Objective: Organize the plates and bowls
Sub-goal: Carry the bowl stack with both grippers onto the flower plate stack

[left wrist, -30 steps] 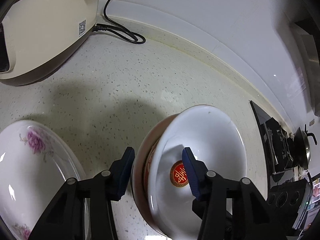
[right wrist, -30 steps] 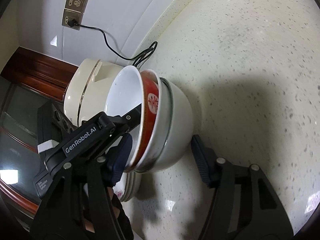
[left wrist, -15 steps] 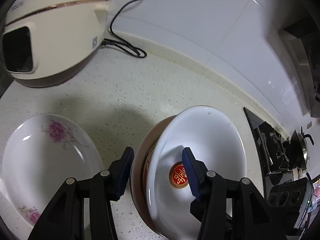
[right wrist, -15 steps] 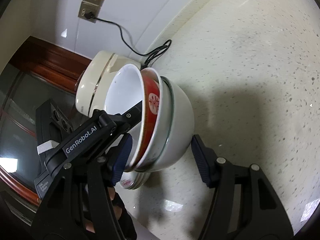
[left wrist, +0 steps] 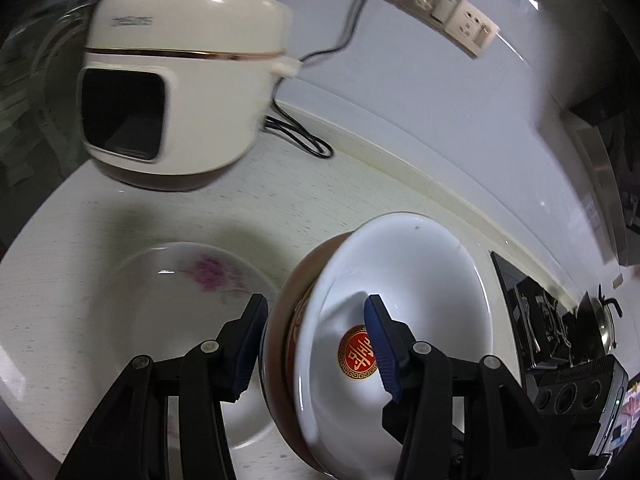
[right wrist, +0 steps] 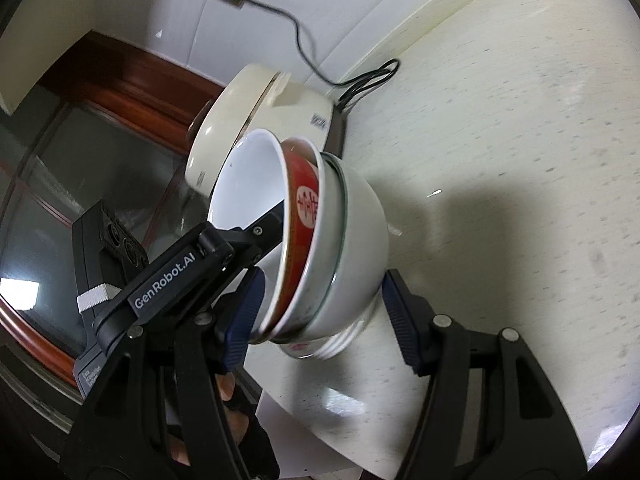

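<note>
- Left wrist view: the left tongs [left wrist: 312,340] are clamped on the wall of the stack of bowls [left wrist: 384,320], one blue pad inside the top white bowl beside its red emblem, the other against the brown outer side.
- Right wrist view: the right tongs [right wrist: 320,316] straddle the same stack [right wrist: 320,240]. One pad sits against the rim side and the other by the white outer bowl's foot. Whether both pads actually press I cannot tell for certain, but the stack lies between them and appears gripped.
- A second ago the stack hung low over the surface [left wrist: 340,184], with only the lower body of the rice cooker [left wrist: 176,84] in view. Now the cooker shows whole, with its lid and dark front panel, and the wall sockets [left wrist: 452,12] have come into view, so both hands have carried the stack up and away.
- The flowered plate [left wrist: 180,304] was cut off at the frame's left edge; now it lies nearly whole below the left tongs, resting on the surface and untouched.
- The stack is airborne, tipped on its side, held between both tongs and clear of the surface.
- My judgement: the bowls are gathered as one nested set and are in transit. The likely destination is on or beside the flowered plate. The tilt makes the inner bowls liable to slide out, so levelling before release seems wise.
</note>
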`<action>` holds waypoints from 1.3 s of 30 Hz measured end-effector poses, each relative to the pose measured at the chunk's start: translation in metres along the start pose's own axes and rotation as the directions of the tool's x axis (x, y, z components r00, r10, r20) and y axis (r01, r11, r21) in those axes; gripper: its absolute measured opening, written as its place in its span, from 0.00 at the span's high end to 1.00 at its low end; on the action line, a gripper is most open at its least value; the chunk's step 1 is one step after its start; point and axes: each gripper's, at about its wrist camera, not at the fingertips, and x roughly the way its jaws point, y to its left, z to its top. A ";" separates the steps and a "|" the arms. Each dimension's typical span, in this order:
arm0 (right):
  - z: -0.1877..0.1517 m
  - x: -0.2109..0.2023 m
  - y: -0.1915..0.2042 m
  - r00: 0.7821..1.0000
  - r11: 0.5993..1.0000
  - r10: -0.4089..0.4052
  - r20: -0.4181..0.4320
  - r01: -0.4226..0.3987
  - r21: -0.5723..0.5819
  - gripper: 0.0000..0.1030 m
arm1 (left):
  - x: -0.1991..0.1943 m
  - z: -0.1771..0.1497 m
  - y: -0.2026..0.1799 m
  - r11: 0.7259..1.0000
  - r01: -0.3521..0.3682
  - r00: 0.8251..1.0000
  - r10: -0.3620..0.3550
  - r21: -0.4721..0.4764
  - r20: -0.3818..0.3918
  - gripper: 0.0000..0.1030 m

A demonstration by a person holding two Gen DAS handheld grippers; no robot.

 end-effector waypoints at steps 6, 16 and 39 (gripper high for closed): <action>-0.010 0.026 0.020 0.999 1.000 0.023 -0.039 -0.023 -0.021 0.38 | -0.018 0.002 0.034 0.999 -0.023 0.999 0.024 -0.048 0.027 0.49; -0.019 0.054 0.034 0.997 0.998 0.023 -0.077 -0.027 -0.048 0.38 | -0.033 0.004 0.072 0.995 -0.030 0.998 0.035 -0.098 0.050 0.49; -0.015 0.081 0.023 0.991 0.998 -0.030 -0.128 0.023 -0.058 0.36 | -0.003 0.005 0.094 0.988 -0.027 1.000 0.029 -0.154 0.009 0.48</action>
